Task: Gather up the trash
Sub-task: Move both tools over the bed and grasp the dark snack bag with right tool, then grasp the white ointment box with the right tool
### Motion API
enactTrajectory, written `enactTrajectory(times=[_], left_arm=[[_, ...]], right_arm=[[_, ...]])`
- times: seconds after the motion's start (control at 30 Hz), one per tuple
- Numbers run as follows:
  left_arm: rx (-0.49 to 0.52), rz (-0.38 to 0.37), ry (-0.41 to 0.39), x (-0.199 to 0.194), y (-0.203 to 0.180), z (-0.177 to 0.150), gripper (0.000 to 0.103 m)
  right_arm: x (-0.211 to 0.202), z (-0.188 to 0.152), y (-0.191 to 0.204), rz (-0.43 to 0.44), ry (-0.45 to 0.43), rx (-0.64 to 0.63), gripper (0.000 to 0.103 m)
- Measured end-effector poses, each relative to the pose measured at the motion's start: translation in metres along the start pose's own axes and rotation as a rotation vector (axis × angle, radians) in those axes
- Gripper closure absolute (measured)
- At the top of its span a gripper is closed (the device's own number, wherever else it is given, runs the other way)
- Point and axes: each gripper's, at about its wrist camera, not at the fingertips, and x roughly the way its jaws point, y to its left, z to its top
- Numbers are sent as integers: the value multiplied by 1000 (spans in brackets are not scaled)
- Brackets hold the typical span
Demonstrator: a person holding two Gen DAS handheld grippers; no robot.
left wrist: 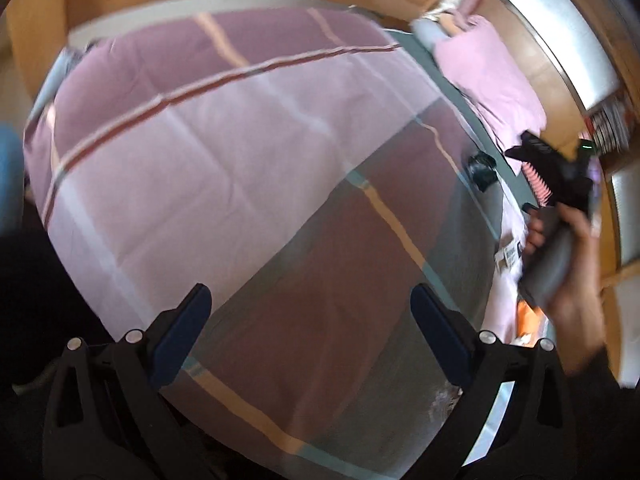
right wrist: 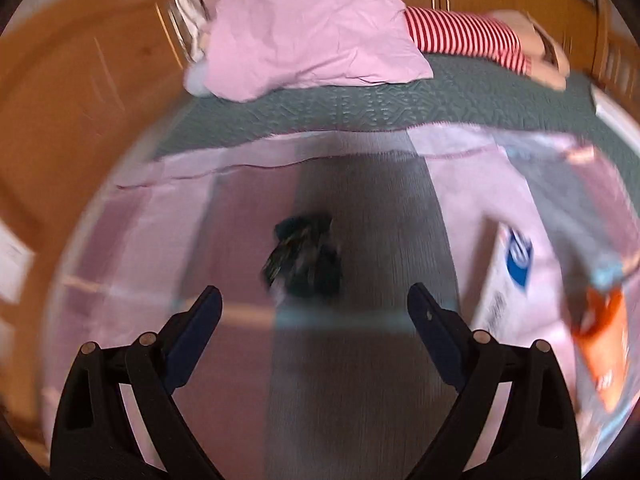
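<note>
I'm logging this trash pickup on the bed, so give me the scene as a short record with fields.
surface: striped blanket on a bed
dark crumpled wrapper: on the blanket, ahead of the right gripper, not touched
orange packet: near the right edge
white box with blue logo: beside the packet
left gripper: jaws open, empty
right gripper: jaws open, empty

I see a dark crumpled wrapper (right wrist: 304,254), blurred, lying mid-bed on the grey stripe of the blanket. White paper sheet with a blue logo (right wrist: 510,276) lies flat toward the right edge of the bed. Orange packet (right wrist: 604,344) sits beside it, nearer that edge.
</note>
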Motion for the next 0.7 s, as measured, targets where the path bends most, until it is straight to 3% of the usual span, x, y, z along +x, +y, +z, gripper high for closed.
enactTrajectory(times=[0.13,0.17,0.2,0.33,0.5,0.6,0.7], left_arm=[[-58,-3,24,3,10,3,4],[-64,-2,25,4,10,3,4],[-70,2,24,4,11,3,4],[-99,20,15,5,15,3,4],[-123,57,-28,1,18,4,4],[-163,80,-66,-4,25,7,4],[-195,96,-90,-7,31,9,4]], right_arm=[[51,10,8,-106,52,-52,14],[61,10,6,-112,65,-47,20],[68,9,4,-101,81,-41,45],[64,0,-8,-18,108,-11,59],[14,-37,-1,130,157,-102,60],[-26,-89,4,262,255,-206,60],[-56,-146,6,333,351,-301,59]])
